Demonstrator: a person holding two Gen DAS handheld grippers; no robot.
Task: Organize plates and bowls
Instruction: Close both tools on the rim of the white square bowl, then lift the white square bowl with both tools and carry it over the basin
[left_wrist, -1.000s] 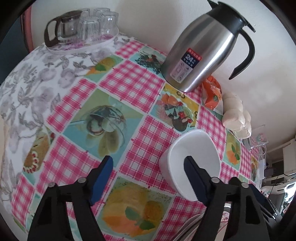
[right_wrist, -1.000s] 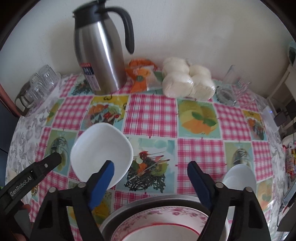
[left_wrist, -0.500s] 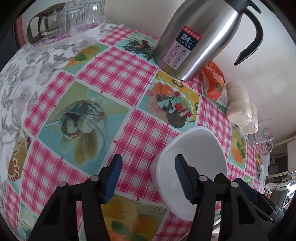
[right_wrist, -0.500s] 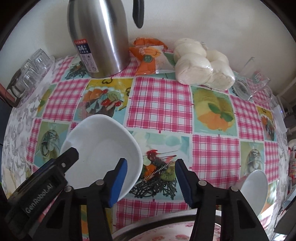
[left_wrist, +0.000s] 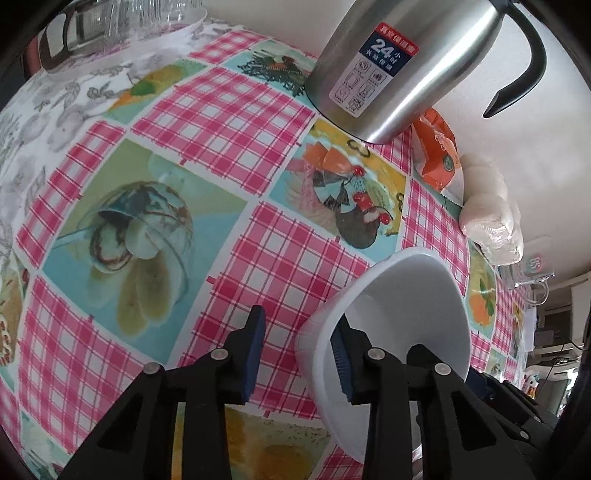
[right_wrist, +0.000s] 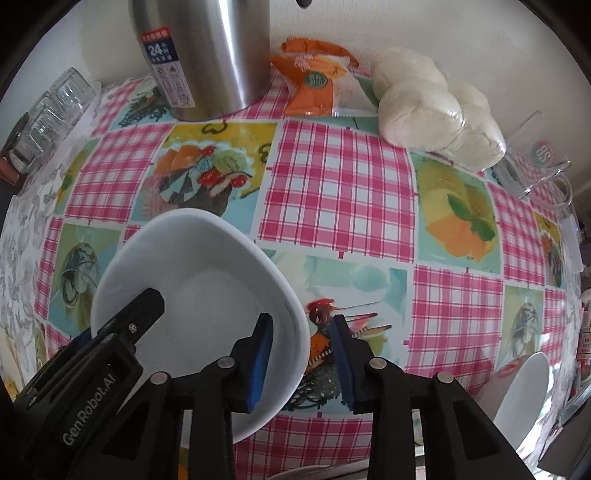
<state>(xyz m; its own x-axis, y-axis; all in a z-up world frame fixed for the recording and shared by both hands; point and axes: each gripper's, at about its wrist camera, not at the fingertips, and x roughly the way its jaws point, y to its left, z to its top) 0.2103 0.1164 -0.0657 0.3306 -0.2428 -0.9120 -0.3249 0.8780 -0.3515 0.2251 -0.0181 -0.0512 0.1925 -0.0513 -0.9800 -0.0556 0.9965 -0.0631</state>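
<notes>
A white squarish bowl sits on the checked tablecloth; it also shows in the right wrist view. My left gripper straddles its left rim, right finger inside the bowl, left finger outside, jaws part open with a gap. My right gripper straddles the bowl's right rim, left finger inside, right finger outside, jaws also part open. Neither has clamped the rim. A second white bowl sits at the right edge of the right wrist view.
A steel thermos jug stands at the back. Beside it lie an orange snack bag and bagged buns. A tray of glasses is at far left, a clear jug at right.
Both grippers have moved forward and down onto the white bowl. Both jaws have narrowed around its opposite rims.
</notes>
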